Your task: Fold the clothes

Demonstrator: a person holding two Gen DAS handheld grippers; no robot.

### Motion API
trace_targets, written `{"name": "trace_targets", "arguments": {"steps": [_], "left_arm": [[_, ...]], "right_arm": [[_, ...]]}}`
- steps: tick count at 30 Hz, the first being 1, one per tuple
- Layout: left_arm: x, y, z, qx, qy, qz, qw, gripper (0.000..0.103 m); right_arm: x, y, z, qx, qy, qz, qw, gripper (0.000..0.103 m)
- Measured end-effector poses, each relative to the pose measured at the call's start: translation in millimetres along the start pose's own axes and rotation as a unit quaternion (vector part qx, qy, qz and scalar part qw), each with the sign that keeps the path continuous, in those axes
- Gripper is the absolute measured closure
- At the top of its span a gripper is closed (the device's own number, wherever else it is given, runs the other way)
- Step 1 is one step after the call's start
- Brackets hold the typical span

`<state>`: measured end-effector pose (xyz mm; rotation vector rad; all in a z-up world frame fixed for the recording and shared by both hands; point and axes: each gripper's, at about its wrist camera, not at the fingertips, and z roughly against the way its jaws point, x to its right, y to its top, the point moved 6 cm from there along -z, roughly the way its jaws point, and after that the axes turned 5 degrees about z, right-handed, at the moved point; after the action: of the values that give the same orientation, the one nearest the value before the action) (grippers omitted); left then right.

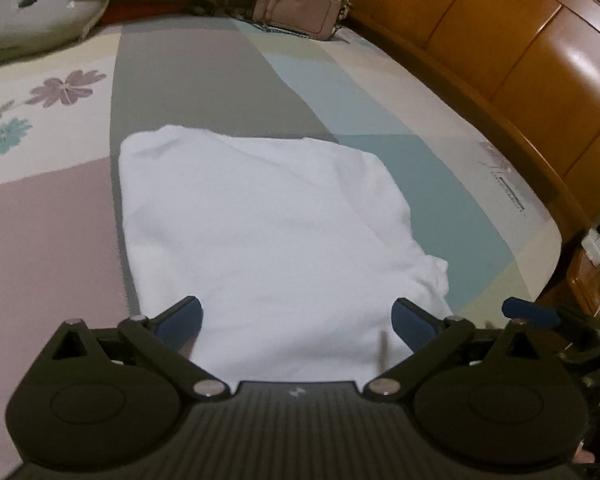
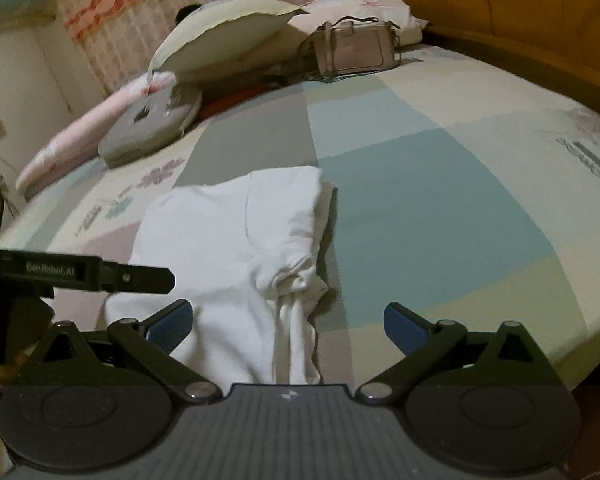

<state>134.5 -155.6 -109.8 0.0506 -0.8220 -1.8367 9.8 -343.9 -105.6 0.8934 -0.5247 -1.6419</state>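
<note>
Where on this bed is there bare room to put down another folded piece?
Free: the teal and cream patches of the bedspread, between the folded white garment and the wooden bed frame. Also the mauve patch left of the garment, below the flower print. Crowded: the far end, with pillows and a beige handbag.

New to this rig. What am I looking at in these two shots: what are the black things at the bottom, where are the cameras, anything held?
No robot here: a person carries one pair of tongs in each hand, each with a fisheye camera looking along its fingers. One shot is from the left tongs, the other from the right tongs. Both stand open, holding nothing. On the patchwork bed sheet lies a folded white garment. Further back are pillows and a beige handbag. The black bar at the left edge of the right view is probably the other tool.
</note>
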Motion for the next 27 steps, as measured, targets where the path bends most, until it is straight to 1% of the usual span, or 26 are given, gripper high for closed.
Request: {"name": "trace_targets", "arguments": {"steps": [4, 9, 13, 16, 19, 23, 27], "left_arm": [[4, -3, 11, 0.017, 0.021, -0.011, 0.9996, 0.002], [7, -7, 19, 0.025, 0.023, -0.025, 0.9991, 0.002], [6, -7, 25, 0.035, 0.019, -0.025, 0.9989, 0.002], [0, -8, 29, 0.041, 0.004, -0.01, 0.9991, 0.002], [-12, -8, 30, 0.043, -0.006, 0.019, 0.9989, 0.002], [-30, -8, 28, 0.04, 0.001, 0.056, 0.9976, 0.002], [-42, -11, 26, 0.043, -0.005, 0.066, 0.9969, 0.002]], "right_arm": [[5, 0, 1, 0.001, 0.009, -0.016, 1.0, 0.0], [6, 3, -4, -0.004, 0.029, -0.039, 0.999, 0.0], [4, 9, -6, -0.007, 0.05, -0.052, 0.997, 0.0], [3, 14, -8, -0.012, 0.06, -0.055, 0.997, 0.0], [3, 16, -13, -0.022, 0.061, -0.055, 0.996, 0.0], [6, 16, -23, -0.04, 0.065, -0.064, 0.995, 0.0], [8, 17, -34, -0.056, 0.067, -0.074, 0.993, 0.0]]}}
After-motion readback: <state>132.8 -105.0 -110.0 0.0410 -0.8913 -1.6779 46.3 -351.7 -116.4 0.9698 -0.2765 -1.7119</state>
